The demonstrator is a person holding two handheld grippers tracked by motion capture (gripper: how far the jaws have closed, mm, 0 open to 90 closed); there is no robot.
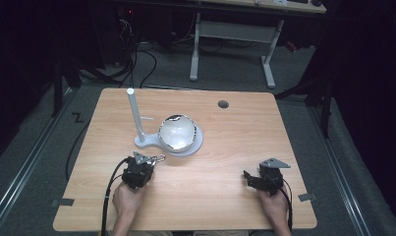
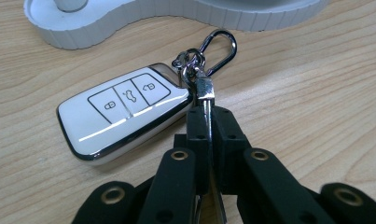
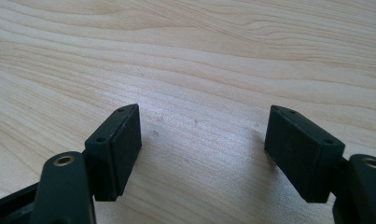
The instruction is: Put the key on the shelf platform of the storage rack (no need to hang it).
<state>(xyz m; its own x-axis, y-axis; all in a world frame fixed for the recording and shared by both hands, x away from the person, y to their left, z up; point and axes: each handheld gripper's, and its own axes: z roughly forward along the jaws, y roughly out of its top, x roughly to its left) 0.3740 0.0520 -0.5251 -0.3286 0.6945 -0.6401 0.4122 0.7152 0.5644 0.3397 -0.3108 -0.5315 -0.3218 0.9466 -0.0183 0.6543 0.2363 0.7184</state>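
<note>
On the table's near left: my left gripper sits just short of the white stand, held in the person's left hand.
Left gripper state: I read its jaws as closed tight on the flat metal strap of the key ring; in the left gripper view the two black pads meet on either side of that strap.
Car key: a white fob with a chrome edge and three buttons, lying flat on the wood to the left of my jaws, its ring end pointing toward the strap I have pinched.
Carabiner: a small silver clip joined to the same ring cluster, lying on the table beyond the strap, near the stand's base but apart from it.
Stand: a white base with ribbed sides, carrying an upright white post on its left and a shiny round bowl on its right.
Right gripper: resting on the near right of the table in the person's right hand, well apart from the key.
Right gripper state: I see its jaws standing wide apart, with bare wood between them in the right gripper view.
Table: light wood, with a small dark round hole toward the far side.
</note>
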